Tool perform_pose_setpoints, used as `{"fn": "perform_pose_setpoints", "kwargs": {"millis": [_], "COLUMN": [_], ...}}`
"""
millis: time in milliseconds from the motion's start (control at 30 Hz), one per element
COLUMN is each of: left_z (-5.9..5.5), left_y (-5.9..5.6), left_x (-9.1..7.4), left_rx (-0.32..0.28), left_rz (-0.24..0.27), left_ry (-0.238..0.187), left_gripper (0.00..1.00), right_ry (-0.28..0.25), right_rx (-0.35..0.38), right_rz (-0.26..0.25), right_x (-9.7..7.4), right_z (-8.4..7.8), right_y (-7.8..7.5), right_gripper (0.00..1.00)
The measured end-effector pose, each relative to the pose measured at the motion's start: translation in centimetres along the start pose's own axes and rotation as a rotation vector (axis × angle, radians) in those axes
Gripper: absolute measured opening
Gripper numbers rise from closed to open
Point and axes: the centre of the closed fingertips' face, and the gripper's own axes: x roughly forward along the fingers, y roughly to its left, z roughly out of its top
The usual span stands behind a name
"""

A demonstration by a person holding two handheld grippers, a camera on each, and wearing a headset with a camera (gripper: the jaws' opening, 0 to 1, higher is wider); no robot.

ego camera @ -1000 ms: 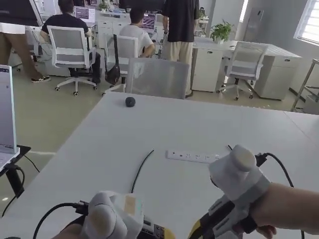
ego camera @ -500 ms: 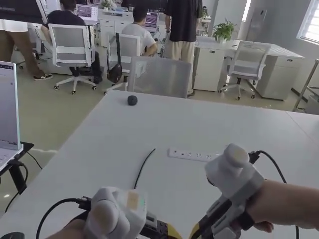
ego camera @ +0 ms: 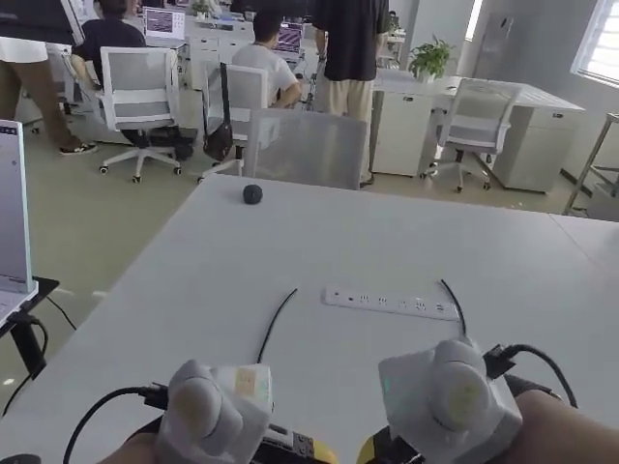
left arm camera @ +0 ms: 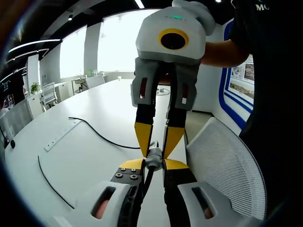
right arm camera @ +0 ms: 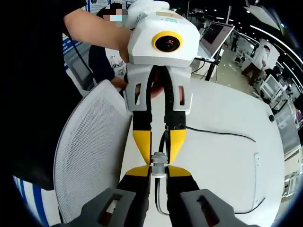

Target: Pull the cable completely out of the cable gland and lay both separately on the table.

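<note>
In the right gripper view, the fingers of the left gripper (right arm camera: pixel 159 152) and the right gripper (right arm camera: pixel 159 172) are covering the cable gland (right arm camera: pixel 159 165) sides, so whether the cable (right arm camera: pixel 162 140) is sitting inside is unclear. In the head view, the bottom edge is cutting off both grippers' fingers.

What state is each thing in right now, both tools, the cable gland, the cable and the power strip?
left tool, shut on the cable gland
right tool, shut on the cable gland, tips facing the left tool
cable gland, gripped between both tools, cable inside it
cable, threaded through the cable gland, not pulled out
power strip, flat on the table, sockets apparently empty
</note>
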Motion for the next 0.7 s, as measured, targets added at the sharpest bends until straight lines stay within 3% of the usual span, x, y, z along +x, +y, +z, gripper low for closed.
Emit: {"fn": "perform_pose_setpoints", "kwargs": {"millis": [100, 167, 200, 233, 267, 300, 333, 433, 500, 700], "left_z": [0.0, 0.2, -0.1, -0.5, -0.6, -0.6, -0.6, -0.5, -0.4, 0.1], "left_y": [0.2, 0.2, 0.2, 0.1, -0.1, -0.2, -0.2, -0.5, -0.8, -0.8], "left_x": [-0.1, -0.1, -0.1, 0.0, 0.0, 0.0, 0.0, -0.1, -0.1, -0.1], "left_rx": [0.005, 0.024, 0.055, 0.076, 0.077, 0.072, 0.073, 0.079, 0.094, 0.153], "left_rz": [0.007, 0.008, 0.010, 0.008, 0.005, 0.002, 0.001, -0.001, -0.003, 0.000], "left_ry": [0.000, -0.004, 0.022, 0.047, 0.045, 0.037, 0.032, 0.028, 0.032, 0.032], "left_gripper": [0.15, 0.15, 0.15, 0.15, 0.15, 0.15, 0.15, 0.15, 0.15, 0.15], "right_ry": [-0.020, -0.004, -0.012, -0.003, 0.002, 0.001, -0.044, -0.119, -0.130, -0.105], "right_rx": [-0.016, -0.017, 0.005, 0.032, 0.037, 0.057, 0.122, 0.254, 0.354, 0.423], "right_rz": [0.001, 0.003, 0.007, 0.010, 0.006, 0.021, 0.077, 0.175, 0.303, 0.437], "right_x": [0.1, 0.1, 0.1, 0.1, 0.0, -0.2, -0.4, -1.2, -1.7, -1.1], "right_z": [0.1, -0.3, -0.5, -0.8, -1.1, -1.2, -0.7, -0.2, -0.1, -0.8], "right_y": [-0.2, -0.4, -0.8, -1.1, -1.6, -1.9, -1.8, -2.2, -1.2, -0.4], "right_gripper": [0.09, 0.12, 0.21, 0.37, 0.44, 0.43, 0.36, 0.35, 0.31, 0.30]}}
